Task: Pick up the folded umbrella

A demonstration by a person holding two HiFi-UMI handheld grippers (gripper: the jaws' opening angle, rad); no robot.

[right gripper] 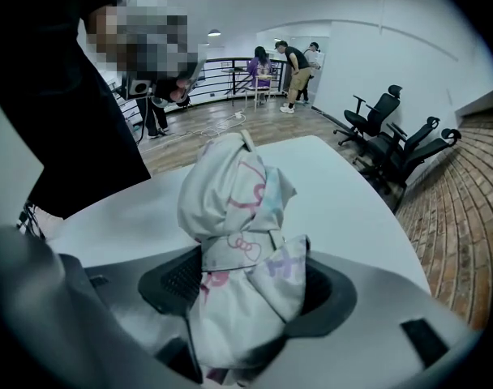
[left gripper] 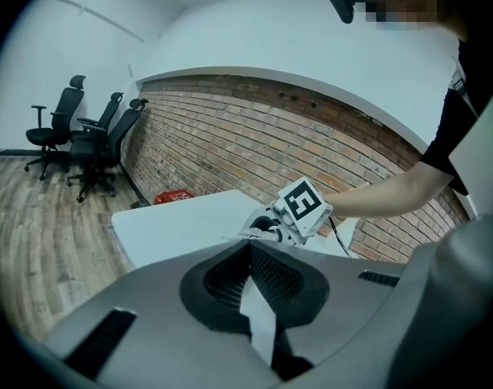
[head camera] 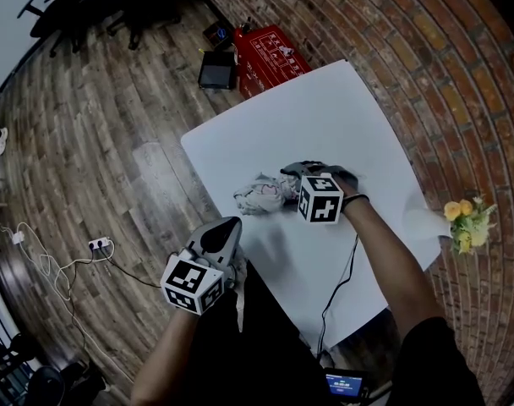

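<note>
Nearest me, my left fingers (head camera: 226, 227) are pressed together with nothing in them. They hang just off the near left edge of the white worktop (head camera: 325, 117) and point across it toward my other hand. Farther in, about the middle of the worktop, my right fingers (head camera: 293, 173) point steeply down and stand wide, closed onto the folded umbrella (head camera: 261, 194). The umbrella lies on the worktop, a pale bundle printed with pink bows and bound by a strap. Its right end sits in the gap between my fingers, where the cloth fills the space and lies against both pads. The rest of it runs out to the left past my fingertips. Beyond the far edge, a red box (head camera: 270, 57) lies on the wooden floor by the brick wall.
</note>
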